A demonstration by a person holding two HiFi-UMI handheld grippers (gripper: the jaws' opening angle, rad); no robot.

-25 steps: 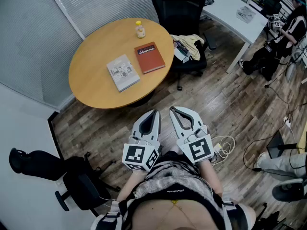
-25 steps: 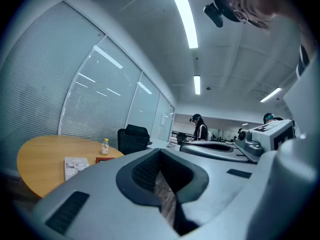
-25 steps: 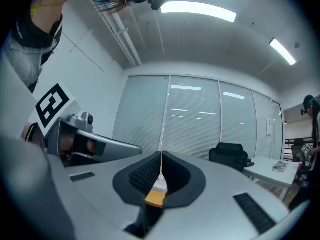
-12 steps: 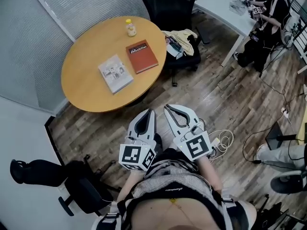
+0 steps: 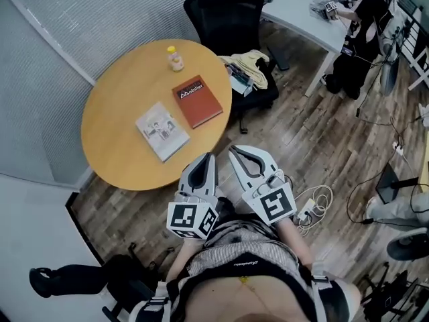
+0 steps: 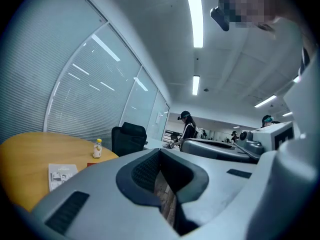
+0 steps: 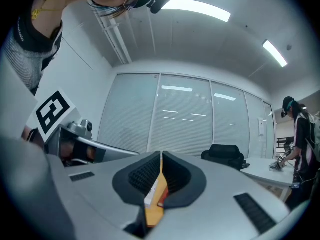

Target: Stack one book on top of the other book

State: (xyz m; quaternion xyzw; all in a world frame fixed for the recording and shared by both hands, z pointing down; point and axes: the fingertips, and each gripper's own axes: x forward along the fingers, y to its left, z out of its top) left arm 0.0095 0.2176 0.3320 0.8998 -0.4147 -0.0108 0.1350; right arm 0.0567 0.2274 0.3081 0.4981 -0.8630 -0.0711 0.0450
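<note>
The left gripper (image 5: 205,159) and right gripper (image 5: 236,153) are matt grey moulded plastic, with dark ribbed pads (image 7: 143,176) inside the jaws. Ahead of them a round table (image 5: 114,113) has a smooth, satin wood-look top, bearing a red book (image 5: 197,101) with a matt cover and a pale book (image 5: 162,130) with a printed paper cover. Beneath the grippers, the floor (image 5: 301,133) is grey-brown wood plank with visible grain.

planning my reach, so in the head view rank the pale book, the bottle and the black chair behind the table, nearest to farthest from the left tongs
1. Pale book, on the near side of the table, up and left of the left tongs.
2. Bottle, at the table's far edge.
3. Black chair, beyond the table.
</note>
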